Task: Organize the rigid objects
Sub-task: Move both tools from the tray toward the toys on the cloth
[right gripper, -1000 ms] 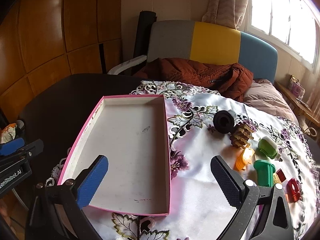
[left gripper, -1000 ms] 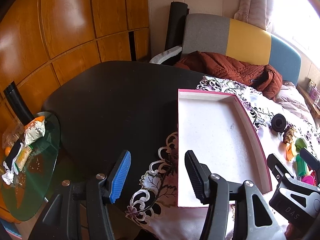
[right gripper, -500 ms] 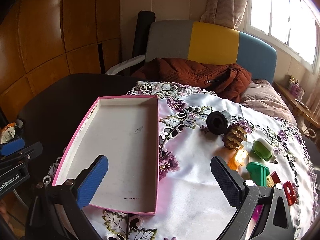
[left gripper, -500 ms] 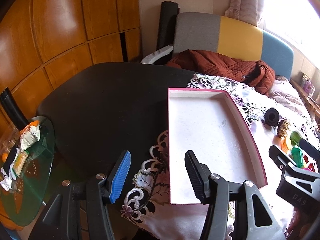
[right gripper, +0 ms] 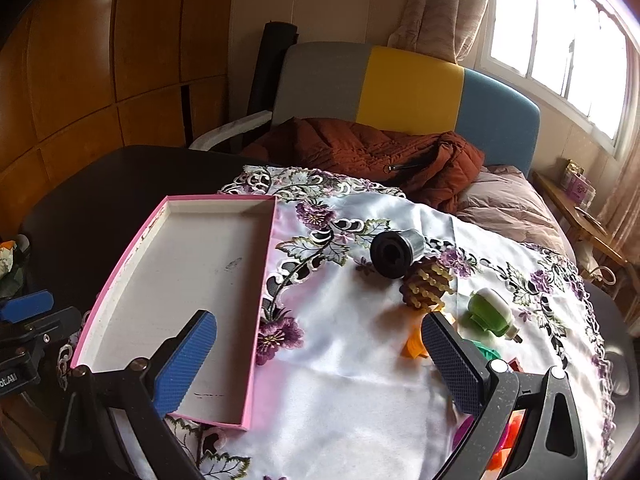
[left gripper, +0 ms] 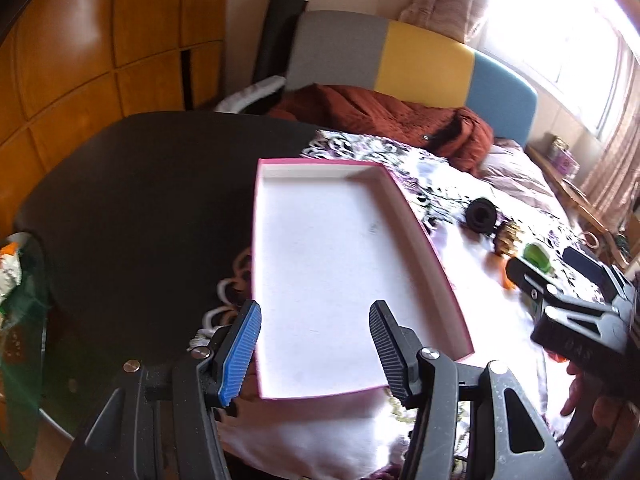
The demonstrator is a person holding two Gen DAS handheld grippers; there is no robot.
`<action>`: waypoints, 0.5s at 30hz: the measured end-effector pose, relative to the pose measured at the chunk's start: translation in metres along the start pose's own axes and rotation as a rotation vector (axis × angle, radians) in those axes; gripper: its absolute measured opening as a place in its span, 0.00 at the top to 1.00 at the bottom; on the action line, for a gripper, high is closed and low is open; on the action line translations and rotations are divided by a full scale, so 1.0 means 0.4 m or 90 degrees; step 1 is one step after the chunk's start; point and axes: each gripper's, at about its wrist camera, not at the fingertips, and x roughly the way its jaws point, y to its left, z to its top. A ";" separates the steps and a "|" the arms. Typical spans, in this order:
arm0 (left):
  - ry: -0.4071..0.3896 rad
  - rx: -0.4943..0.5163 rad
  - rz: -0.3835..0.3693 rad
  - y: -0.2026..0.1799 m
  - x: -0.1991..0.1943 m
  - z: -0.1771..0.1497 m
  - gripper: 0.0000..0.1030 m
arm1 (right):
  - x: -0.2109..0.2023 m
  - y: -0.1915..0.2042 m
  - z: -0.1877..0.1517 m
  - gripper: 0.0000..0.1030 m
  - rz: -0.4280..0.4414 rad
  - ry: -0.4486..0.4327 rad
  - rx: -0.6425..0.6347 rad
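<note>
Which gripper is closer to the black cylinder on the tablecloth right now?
Right. The right gripper hovers over the cloth just short of the black cylinder. The left gripper sits at the pink tray's near end, the tray between them.

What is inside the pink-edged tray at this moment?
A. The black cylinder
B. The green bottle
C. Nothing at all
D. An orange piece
C. The pink-edged tray shows only its bare white floor; the black cylinder and green bottle lie outside it on the flowered cloth.
</note>
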 end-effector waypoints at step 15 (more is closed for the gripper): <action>0.023 0.086 -0.083 -0.102 0.036 0.034 0.40 | 0.052 -0.321 -0.021 0.00 -0.103 0.052 0.076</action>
